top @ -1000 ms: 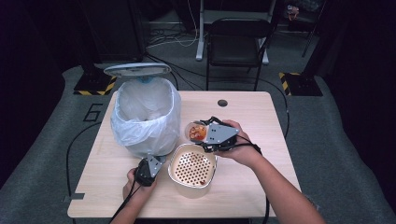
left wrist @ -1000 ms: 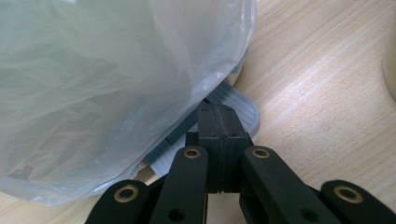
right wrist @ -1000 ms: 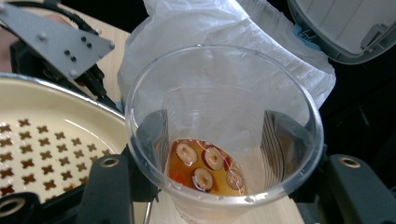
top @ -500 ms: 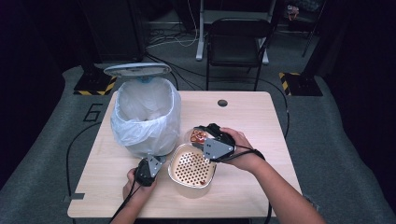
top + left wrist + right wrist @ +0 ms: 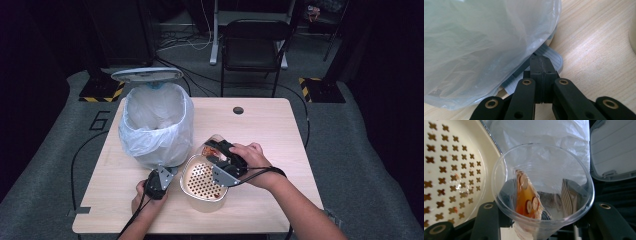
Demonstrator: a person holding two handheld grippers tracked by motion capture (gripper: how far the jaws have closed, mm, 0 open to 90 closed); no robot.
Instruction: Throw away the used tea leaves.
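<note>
While right gripper (image 5: 541, 220) clamps plastic cup (image 5: 541, 192) (base hidden), left gripper (image 5: 541, 67) clenched, empty.

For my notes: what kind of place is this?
Probably a lab or studio recording space: a wooden table on grey floor mats, dark surroundings, loose cables and a black chair behind.

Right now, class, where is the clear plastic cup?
The clear plastic cup sits between the right hand-held gripper jaws, at the far rim of the perforated cream basket, right of the lined bin.
</note>
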